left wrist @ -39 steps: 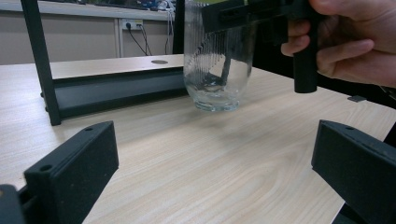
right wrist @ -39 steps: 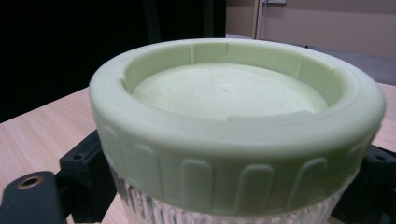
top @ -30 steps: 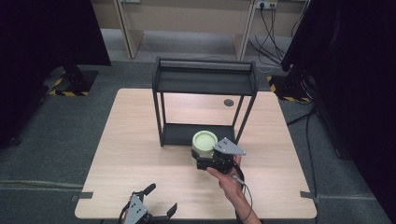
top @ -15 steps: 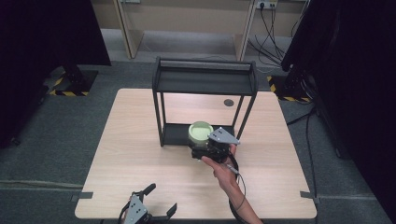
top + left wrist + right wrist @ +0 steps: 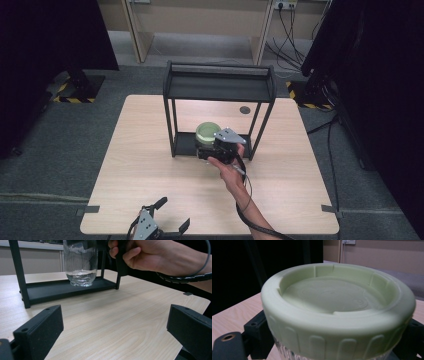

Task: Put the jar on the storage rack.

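High view: 1 black rack [image 5: 218, 88] stood on the wooden table [image 5: 150, 165]. 1 glass jar [image 5: 205, 134] with a pale green lid sat at the front of the rack's bottom tray. My right gripper [image 5: 216, 148] was held by my right hand [image 5: 227, 162] against the jar's near side. My left gripper [image 5: 159, 223] lay at the table's near edge, well apart from the rack, jaws spread.

Left gripper view: My 2 jaws stood wide apart over bare table [image 5: 105, 322], holding nothing. The jar [image 5: 80, 262] rested with its base on the tray [image 5: 50, 288]; my right hand [image 5: 152, 255] was beside it.

Right gripper view: The jar's green lid [image 5: 337, 307] sat between my jaws, 1 on each side below the rim. I could not tell whether they pressed the glass or stood just off it.

Judgement: step in hand was setting the jar on the bottom tray. Next move would call for spreading the jaws and drawing straight back without tipping the jar.
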Demonstrator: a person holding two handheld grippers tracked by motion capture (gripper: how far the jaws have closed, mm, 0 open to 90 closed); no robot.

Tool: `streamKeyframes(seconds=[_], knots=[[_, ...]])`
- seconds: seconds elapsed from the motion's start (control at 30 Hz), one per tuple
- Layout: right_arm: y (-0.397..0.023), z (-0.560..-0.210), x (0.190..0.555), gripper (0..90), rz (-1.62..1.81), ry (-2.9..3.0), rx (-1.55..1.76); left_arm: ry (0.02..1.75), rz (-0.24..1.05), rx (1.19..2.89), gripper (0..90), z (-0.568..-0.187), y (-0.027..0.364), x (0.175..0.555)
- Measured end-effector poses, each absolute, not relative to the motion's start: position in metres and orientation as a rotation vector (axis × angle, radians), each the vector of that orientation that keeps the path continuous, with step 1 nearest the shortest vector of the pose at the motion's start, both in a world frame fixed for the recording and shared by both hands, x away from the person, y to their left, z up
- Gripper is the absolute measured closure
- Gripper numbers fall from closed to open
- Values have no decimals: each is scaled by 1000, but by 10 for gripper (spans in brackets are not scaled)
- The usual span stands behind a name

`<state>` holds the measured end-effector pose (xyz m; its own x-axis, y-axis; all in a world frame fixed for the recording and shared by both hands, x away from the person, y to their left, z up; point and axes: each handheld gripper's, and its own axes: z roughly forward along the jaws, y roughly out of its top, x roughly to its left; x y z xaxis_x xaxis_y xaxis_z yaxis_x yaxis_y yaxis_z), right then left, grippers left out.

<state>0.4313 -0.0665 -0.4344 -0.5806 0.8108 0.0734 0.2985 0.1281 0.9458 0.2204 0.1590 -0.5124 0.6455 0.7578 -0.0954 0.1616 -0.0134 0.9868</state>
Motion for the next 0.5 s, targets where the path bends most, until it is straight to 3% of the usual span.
streamKeyframes(seconds=[0.5], knots=[[-56,-438,460,118,1419,1920,1090,790,558,1544,1,-512,159,220]])
